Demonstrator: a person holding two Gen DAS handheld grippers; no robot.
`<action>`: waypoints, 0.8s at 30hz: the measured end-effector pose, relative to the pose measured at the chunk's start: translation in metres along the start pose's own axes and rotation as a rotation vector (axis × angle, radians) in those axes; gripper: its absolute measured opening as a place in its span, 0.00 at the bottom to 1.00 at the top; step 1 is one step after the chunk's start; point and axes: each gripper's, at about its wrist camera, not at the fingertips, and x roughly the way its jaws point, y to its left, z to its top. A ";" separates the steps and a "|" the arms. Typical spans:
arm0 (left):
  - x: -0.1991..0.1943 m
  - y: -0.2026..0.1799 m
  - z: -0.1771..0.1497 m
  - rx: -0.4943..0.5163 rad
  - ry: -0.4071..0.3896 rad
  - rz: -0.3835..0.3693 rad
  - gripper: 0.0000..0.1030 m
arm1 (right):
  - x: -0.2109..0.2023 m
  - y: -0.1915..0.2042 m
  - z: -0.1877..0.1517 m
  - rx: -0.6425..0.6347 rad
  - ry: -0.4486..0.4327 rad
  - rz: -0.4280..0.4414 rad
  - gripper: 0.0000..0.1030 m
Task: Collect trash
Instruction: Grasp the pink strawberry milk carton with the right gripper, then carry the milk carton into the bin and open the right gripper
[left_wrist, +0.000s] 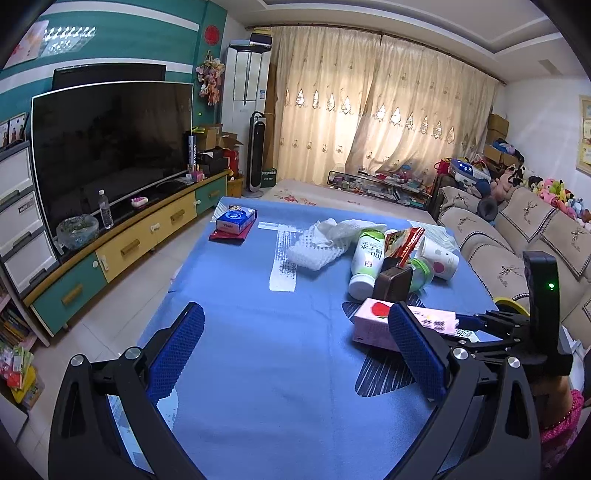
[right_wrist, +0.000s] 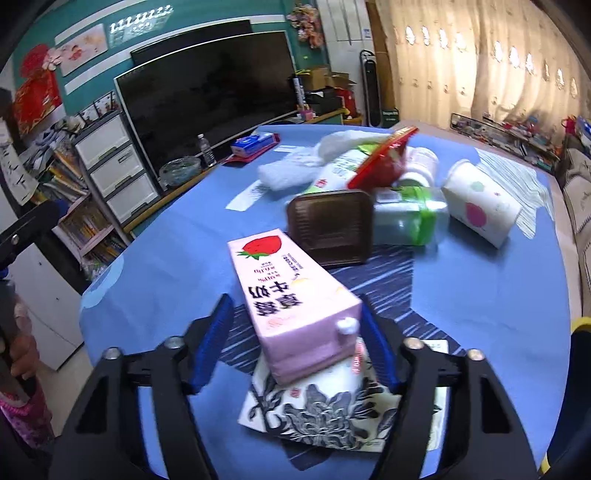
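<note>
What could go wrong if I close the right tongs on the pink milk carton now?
The pink milk carton sits off-centre in the open right tongs, close to one finger, so closing may twist or push it. Its near end rests on the flower-print paper, which could drag along. Pushed forward, it may knock the brown tray into the pile.

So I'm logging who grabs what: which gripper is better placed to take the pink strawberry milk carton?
Right. The right gripper already straddles the strawberry milk carton, with its open jaws on either side of the near end. The left gripper is open over bare blue tablecloth, with the carton off to its side.
</note>
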 end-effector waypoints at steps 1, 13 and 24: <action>0.000 0.000 0.000 -0.001 0.001 0.001 0.95 | 0.000 0.004 -0.001 -0.009 0.003 0.004 0.52; 0.004 -0.003 -0.004 0.007 0.018 -0.002 0.95 | 0.012 0.031 -0.002 -0.057 0.001 -0.024 0.47; 0.014 -0.025 -0.009 0.037 0.043 -0.046 0.95 | -0.073 0.002 -0.018 0.080 -0.170 -0.036 0.47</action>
